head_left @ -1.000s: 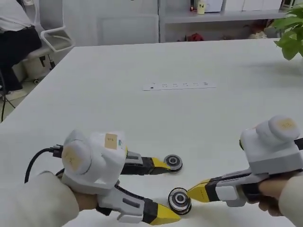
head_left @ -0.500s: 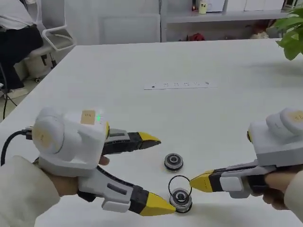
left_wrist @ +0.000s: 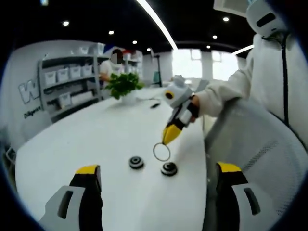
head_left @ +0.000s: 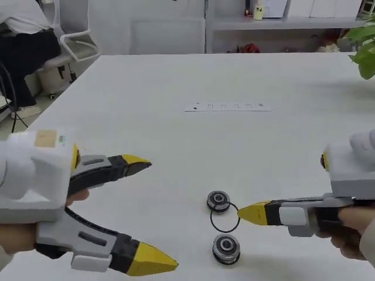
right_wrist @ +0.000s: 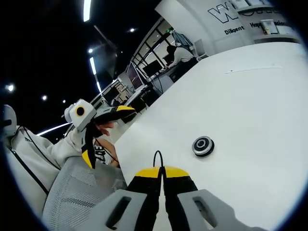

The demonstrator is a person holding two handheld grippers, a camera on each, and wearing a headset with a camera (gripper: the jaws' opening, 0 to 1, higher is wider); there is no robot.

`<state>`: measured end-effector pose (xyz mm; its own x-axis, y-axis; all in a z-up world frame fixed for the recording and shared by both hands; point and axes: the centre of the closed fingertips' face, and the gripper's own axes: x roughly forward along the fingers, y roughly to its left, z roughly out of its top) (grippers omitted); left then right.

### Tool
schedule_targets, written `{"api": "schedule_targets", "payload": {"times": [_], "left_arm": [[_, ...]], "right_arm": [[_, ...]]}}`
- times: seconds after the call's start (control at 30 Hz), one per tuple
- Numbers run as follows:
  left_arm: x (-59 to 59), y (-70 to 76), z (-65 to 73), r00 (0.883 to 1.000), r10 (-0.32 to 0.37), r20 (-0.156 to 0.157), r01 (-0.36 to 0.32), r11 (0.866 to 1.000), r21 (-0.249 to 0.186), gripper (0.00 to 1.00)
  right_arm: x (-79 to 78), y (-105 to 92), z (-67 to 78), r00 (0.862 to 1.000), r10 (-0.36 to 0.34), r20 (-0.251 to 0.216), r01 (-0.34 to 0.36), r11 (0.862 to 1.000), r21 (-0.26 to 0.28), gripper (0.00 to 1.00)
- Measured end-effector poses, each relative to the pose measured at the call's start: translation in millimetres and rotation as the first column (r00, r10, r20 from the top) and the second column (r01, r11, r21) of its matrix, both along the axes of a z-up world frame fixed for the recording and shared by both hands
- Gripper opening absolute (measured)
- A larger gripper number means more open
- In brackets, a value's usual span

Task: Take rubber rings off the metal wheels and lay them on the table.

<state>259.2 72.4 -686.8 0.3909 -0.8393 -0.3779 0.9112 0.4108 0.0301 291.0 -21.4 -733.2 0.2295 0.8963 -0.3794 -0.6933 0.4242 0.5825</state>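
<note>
Right gripper (head_left: pixel 241 212) pinches one freed rubber ring (head_left: pixel 212 219) between two metal wheels (head_left: pixel 218 201); left gripper (head_left: pixel 163 215) gapes empty. Laying it down is yet to do; whether another ring is left, I cannot tell.

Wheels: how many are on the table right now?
2. The far wheel and the near wheel both sit on the table. The right gripper pinches a ring between them. No wheel seems hidden.

My left gripper (head_left: pixel 159 213): white body, black jaws, yellow tips; my right gripper (head_left: pixel 241 212): the same. I list the rubber ring (head_left: pixel 224 230) as black; metal wheels (head_left: pixel 218 201) (head_left: pixel 226 247) silver with black bands; table (head_left: pixel 176 134) plain white; plant (head_left: pixel 366 50) green.
</note>
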Motion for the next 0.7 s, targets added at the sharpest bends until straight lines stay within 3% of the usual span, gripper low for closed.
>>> {"api": "schedule_targets", "payload": {"times": [0.33,0.47,0.57,0.7], "left_arm": [[-15.4,41.8,0.7,0.993,0.114,-0.012,-0.114,0.993,-0.014,1.0],[-28.7,48.4,-9.4,0.989,0.142,-0.043,-0.144,0.989,-0.024,1.0],[-34.2,51.4,-15.5,0.985,0.162,-0.063,-0.164,0.986,-0.034,1.0],[-39.0,53.7,-22.7,0.981,0.181,-0.075,-0.184,0.983,-0.03,1.0]], "right_arm": [[-2.7,8.9,10.2,1.0,0.007,-0.002,-0.007,0.999,0.032,0.0],[-4.4,13.8,11.9,1.0,0.016,-0.008,-0.015,0.999,0.04,0.0],[-6.8,19.3,13.0,0.999,0.029,-0.027,-0.027,0.998,0.059,0.0],[-10.1,27.1,8.4,0.998,0.051,-0.039,-0.049,0.998,0.046,0.0]]}}
